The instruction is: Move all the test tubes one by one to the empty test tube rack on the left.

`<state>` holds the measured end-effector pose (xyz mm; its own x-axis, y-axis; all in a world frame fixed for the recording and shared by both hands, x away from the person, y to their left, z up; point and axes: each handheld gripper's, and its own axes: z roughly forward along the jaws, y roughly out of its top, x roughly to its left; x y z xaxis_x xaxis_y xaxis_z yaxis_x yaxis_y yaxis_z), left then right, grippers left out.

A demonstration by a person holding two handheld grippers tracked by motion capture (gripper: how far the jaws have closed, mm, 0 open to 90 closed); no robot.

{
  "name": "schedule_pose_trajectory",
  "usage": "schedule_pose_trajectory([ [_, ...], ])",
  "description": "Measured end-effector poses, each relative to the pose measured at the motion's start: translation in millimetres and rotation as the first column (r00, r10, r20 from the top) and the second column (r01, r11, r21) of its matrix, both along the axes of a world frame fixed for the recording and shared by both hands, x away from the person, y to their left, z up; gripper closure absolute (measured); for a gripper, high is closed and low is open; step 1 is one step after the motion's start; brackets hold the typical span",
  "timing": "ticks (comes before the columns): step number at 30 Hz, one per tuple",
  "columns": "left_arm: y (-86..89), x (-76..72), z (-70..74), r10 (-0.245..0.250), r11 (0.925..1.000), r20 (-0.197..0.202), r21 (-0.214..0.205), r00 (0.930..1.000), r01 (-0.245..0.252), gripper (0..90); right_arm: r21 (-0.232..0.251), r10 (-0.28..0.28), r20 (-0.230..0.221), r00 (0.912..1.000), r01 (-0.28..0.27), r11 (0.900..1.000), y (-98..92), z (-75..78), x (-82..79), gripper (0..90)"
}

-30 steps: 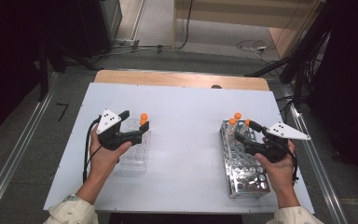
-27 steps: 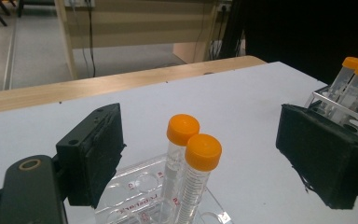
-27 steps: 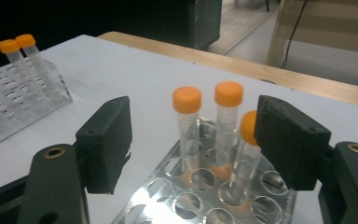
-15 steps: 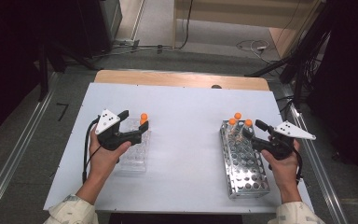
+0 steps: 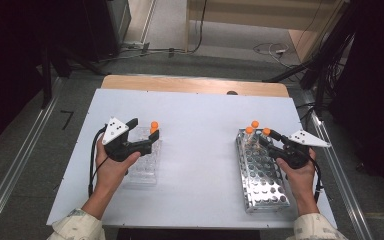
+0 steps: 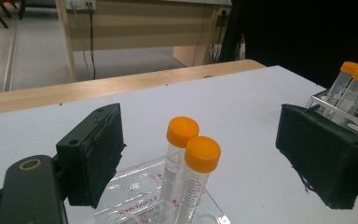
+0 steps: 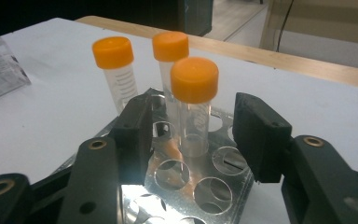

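A clear plastic rack [image 5: 142, 167] [image 6: 135, 196] at the left holds two orange-capped tubes [image 5: 154, 127] [image 6: 193, 177]. My left gripper [image 5: 142, 132] [image 6: 205, 154] hovers at them, jaws wide open, touching neither. At the right a metal rack [image 5: 260, 175] [image 7: 205, 186] holds three orange-capped tubes [image 5: 254, 129] at its far end. My right gripper [image 5: 269, 140] [image 7: 198, 130] straddles the nearest tube [image 7: 194, 93]. Its jaws have just been closing, with the tube between them and a gap still showing on each side.
The white tabletop [image 5: 200, 150] has a wooden strip [image 5: 195, 85] along its far edge. Most holes of the metal rack toward the person stand vacant. Floor rails run beside the table on both sides.
The right gripper has moved forward and down along the metal rack to the three tubes, and its jaws have narrowed around the nearest one. The left gripper has stayed put.
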<state>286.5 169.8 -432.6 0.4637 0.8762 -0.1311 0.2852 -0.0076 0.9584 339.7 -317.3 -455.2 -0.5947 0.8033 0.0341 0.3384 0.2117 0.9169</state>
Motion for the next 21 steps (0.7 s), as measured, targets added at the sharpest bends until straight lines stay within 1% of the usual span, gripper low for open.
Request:
schedule_pose_trajectory([
  [4,-0.3,0.6,-0.4,0.001,1.0000,-0.001,-0.001,1.0000,-0.001,15.0,0.018,0.007,0.004,1.0000,-0.007,0.9998,-1.6,-3.0,3.1,51.8],
  [9,-1.3,0.7,-1.1,-0.003,1.0000,-0.002,0.001,1.0000,0.003,15.0,0.001,0.020,-0.002,0.9998,-0.020,0.9998,-0.1,-6.5,5.4,53.0],
  [17,-1.7,0.4,-1.1,-0.010,0.9999,-0.002,-0.002,0.9999,0.010,15.0,-0.001,0.027,-0.011,0.9996,-0.027,0.9996,2.2,-9.3,7.7,57.1],
  [21,-2.4,0.0,-0.8,-0.013,0.9999,-0.001,-0.003,0.9999,0.013,15.0,-0.004,0.020,-0.018,0.9996,-0.020,0.9998,2.1,-11.2,9.0,61.1],
])
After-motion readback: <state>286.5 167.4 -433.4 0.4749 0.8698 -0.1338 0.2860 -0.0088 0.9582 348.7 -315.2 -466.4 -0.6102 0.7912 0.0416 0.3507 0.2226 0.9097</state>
